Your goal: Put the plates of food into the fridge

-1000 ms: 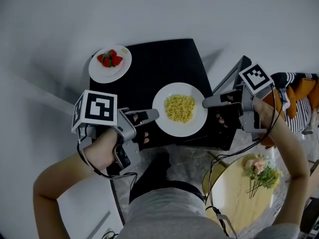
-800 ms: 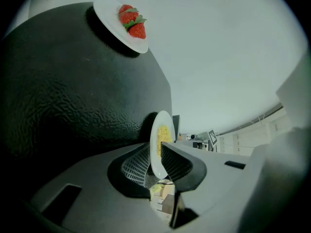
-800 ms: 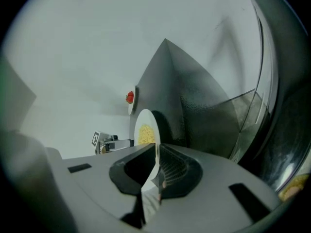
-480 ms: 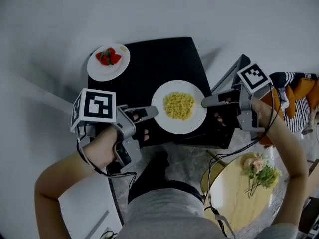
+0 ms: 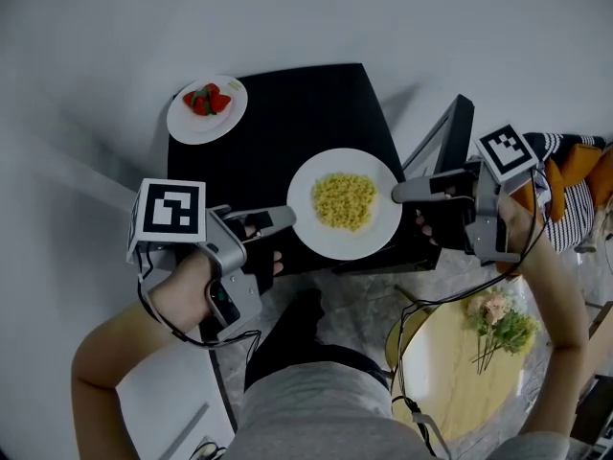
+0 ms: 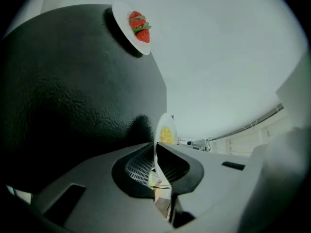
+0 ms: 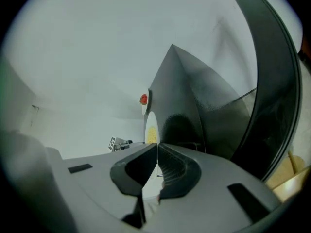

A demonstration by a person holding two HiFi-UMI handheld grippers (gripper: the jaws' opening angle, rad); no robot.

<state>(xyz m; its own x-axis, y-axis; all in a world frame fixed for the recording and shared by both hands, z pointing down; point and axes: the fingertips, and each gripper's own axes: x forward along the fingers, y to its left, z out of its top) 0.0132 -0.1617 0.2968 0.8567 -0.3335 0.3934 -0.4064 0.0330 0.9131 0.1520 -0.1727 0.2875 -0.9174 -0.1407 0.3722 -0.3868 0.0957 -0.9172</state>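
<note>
"Black fridge, just one, its door open. Which step was that?"

"Carrying the first of two plates. The plate of yellow food hung over the fridge's front edge, and the strawberry plate sat on top. My two tools, left tool and right tool, were clamped on the carried plate's rim. Next, I judged, I should lower it level and slide it inside."

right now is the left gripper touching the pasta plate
Touching. In the left gripper view, the left gripper pinches the pasta plate by its rim.
</note>
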